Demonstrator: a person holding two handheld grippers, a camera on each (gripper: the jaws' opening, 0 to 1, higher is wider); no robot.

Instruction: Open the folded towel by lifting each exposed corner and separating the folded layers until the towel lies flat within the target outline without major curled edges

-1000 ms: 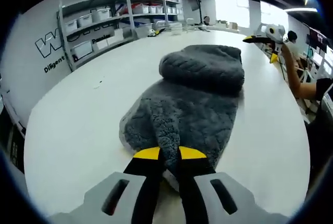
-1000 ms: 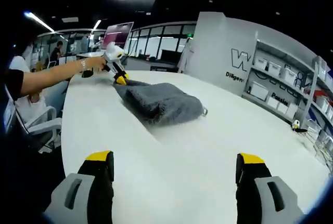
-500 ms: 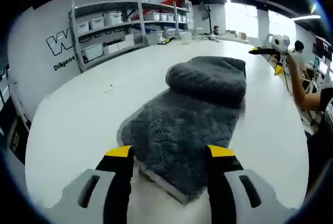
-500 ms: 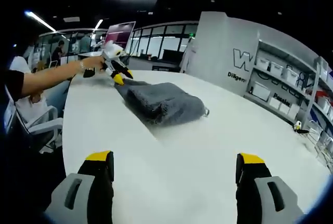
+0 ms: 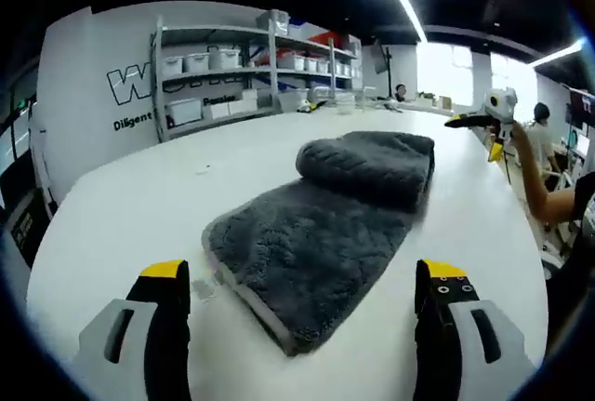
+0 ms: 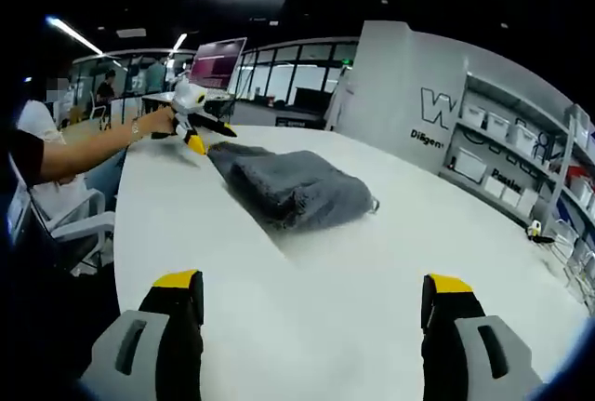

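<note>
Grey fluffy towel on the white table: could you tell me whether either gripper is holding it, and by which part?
Nothing is held: both grippers are open, clear of the grey fluffy towel.

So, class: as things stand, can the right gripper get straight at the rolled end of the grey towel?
Probably yes. The right gripper is open, with bare white table between it and the towel, whose rolled end faces it. The left gripper is at the far end.

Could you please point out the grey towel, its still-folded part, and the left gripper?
grey towel (image 5: pixel 307 257): left gripper view, flat opened layer.
folded part (image 5: pixel 372 164): left gripper view, top of hump.
left gripper (image 5: pixel 302 275): left gripper view, between open jaws.
</note>
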